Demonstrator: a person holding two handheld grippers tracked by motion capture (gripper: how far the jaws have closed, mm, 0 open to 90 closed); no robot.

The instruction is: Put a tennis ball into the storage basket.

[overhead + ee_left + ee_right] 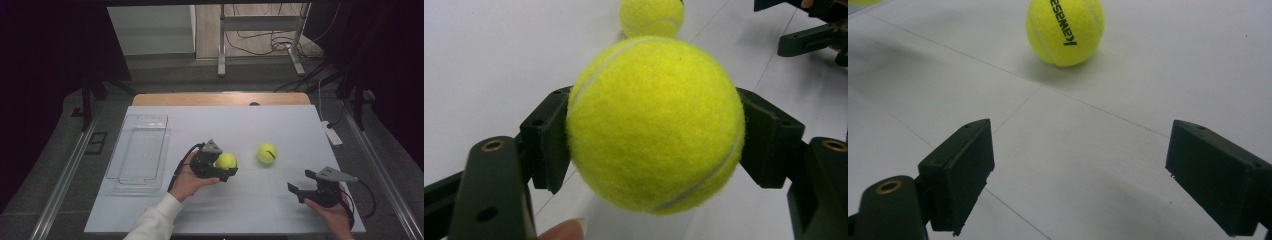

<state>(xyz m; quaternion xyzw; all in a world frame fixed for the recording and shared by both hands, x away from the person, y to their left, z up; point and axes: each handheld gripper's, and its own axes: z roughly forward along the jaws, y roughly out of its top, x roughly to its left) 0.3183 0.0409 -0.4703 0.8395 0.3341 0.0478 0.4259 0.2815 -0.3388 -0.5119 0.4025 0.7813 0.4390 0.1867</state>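
Left gripper (223,167) clamps a tennis ball (226,161) between both pads, lifted just clear of the white table (280,210), near the clear plastic bin (140,150). Felt is round and springy; any tilt could squirt it loose. Right gripper (303,186) waits spread wide, nothing in it, second tennis ball (267,153) nearby.

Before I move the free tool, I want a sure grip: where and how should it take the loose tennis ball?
Across the loose tennis ball at its widest middle, from the right tool's side. It is round, rests free on the table, and the open jaws already face it.
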